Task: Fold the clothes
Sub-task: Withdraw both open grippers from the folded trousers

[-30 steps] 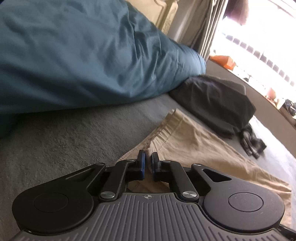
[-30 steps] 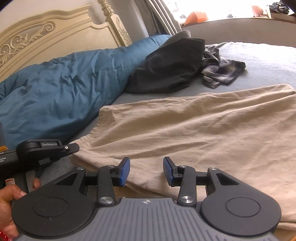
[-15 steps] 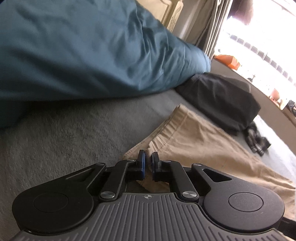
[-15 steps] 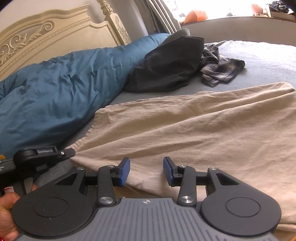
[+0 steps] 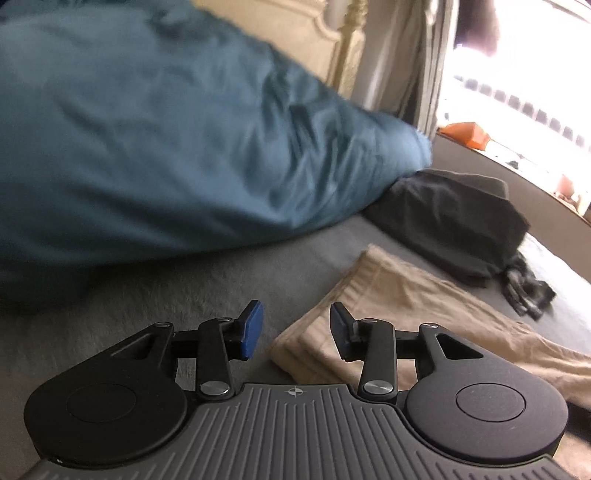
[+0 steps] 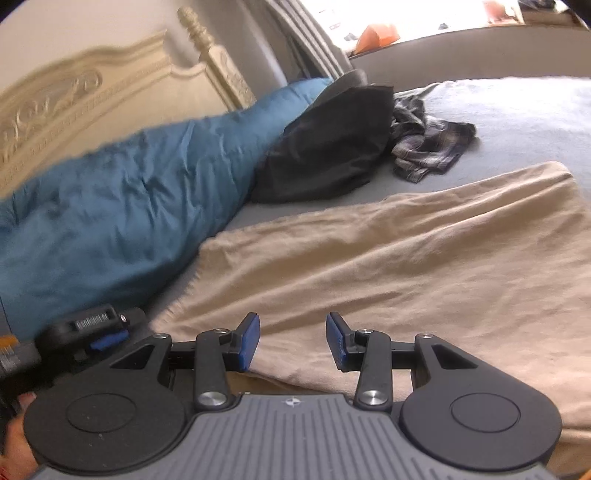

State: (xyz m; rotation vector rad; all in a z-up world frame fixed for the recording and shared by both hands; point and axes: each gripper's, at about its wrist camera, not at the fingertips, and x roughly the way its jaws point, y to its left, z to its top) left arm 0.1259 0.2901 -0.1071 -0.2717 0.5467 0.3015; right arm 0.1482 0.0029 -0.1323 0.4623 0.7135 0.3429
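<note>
1. Left gripper [image 5: 293, 334], black linkage with blue pads: its jaws were opening, the pads clear of the cloth; the folded corner of the tan cotton garment [image 5: 391, 306] lay just below and between them, the right pad over its edge.
2. Right gripper [image 6: 291, 341], same build: jaws stood apart with nothing pressed between them, poised over the near hem of the tan garment [image 6: 406, 258].
3. In the right wrist view, the left gripper [image 6: 99, 326] appeared at the lower left, beside the garment's corner, with part of a hand [image 6: 16, 439] beneath it.
4. The tan garment lay spread flat across the grey bed sheet [image 5: 184, 295], creased, its far end reaching toward the right edge of the right wrist view.
5. Blue quilted duvet [image 6: 129, 203], bunched along the left side of the bed, near but apart from the garment.
6. Dark grey pillow [image 6: 332, 144], resting against the duvet's far end.
7. Crumpled plaid cloth [image 6: 424, 147], touching the pillow on the sheet.
8. Cream carved wooden headboard [image 6: 92, 96] with a turned post, behind the duvet.
9. Grey curtain [image 5: 417, 62] and a bright window [image 5: 524, 74] beyond; an orange object [image 6: 376, 35] sat on the ledge, too blurred to identify.
</note>
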